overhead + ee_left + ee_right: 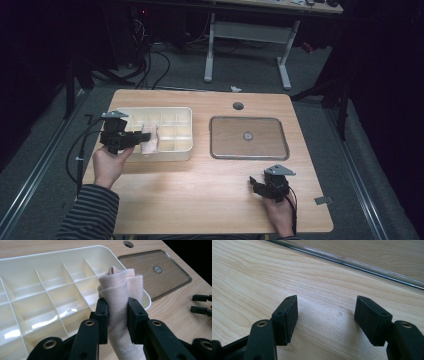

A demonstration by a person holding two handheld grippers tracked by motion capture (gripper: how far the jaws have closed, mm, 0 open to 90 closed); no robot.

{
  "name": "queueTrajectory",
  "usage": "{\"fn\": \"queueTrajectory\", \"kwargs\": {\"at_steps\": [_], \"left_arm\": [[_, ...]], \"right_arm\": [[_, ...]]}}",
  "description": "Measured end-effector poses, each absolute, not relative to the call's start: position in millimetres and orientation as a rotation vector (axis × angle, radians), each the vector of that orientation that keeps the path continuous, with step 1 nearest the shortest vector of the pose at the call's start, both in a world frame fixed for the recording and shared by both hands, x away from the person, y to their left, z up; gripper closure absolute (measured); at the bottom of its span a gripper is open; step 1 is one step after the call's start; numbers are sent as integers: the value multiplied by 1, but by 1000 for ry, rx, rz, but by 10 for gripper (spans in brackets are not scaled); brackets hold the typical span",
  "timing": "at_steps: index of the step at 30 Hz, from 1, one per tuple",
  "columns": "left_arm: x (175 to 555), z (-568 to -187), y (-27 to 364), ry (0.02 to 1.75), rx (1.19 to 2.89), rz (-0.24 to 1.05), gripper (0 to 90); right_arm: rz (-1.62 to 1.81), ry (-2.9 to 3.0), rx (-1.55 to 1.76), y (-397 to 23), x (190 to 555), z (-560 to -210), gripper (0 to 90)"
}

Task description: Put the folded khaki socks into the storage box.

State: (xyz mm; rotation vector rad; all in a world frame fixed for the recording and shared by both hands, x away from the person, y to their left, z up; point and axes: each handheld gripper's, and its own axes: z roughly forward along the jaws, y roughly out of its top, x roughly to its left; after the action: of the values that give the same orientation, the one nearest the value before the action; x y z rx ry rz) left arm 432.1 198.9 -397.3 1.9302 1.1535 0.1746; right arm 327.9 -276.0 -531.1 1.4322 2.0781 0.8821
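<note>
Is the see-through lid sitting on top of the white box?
No, the lid lies flat on the table beside the box, whose little compartments are all uncovered.

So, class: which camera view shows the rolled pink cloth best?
The left gripper view: the rolled pink cloth sits close up, clamped between the left claw, its folds and a small printed mark plain. The high view shows the cloth small and pale over the divided tray. The right gripper view looks at bare table.

1. Left gripper (136, 139): raised off the table, pointing toward the right of the high view, jaws clamped on a rolled cloth (119, 305).
2. Right gripper (256, 184): low near the table's front edge, jaws apart, nothing between.
</note>
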Motion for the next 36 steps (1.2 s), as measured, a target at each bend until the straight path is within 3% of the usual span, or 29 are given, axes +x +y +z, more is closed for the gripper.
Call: {"fn": "queueTrajectory", "kwargs": {"at_steps": [36], "left_arm": [[475,-436,198,1246,1994,135,733]], "right_arm": [[881,2078,1433,-276,328,-531,354]]}}
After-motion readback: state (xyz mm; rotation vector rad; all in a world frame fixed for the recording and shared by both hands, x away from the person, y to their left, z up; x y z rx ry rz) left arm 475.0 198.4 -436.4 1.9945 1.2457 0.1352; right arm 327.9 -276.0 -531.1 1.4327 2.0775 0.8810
